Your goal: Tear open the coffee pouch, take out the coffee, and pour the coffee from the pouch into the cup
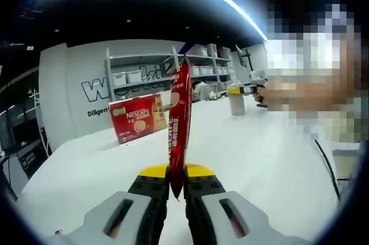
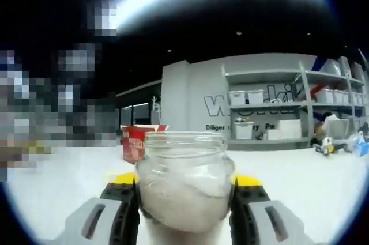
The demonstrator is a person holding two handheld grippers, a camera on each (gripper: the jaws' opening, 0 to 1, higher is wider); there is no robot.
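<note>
Behind everything stands a grey wall with large white letters and metal shelves [image 2: 277, 104] that carry white storage boxes, and in front of it spreads a wide white table [image 1: 253, 158]. On this table, in the left gripper view, a red coffee box [image 1: 138, 117] stands near the far edge, and further right a small pale container with a yellow top [image 1: 236, 98] stands close to a person's hand. The left gripper [image 1: 177, 190] is closed on the lower end of a long red coffee pouch [image 1: 179, 127], which stands upright between the two jaws and rises high above the table. In the right gripper view, the right gripper [image 2: 184, 199] clasps a clear glass jar [image 2: 184, 178] from both sides; the jar has an open threaded mouth at the top, its glass looks cloudy and whitish, and I cannot tell if something is inside. Behind the jar on the left side the red box [image 2: 134, 141] shows again, with its top flap open.
</note>
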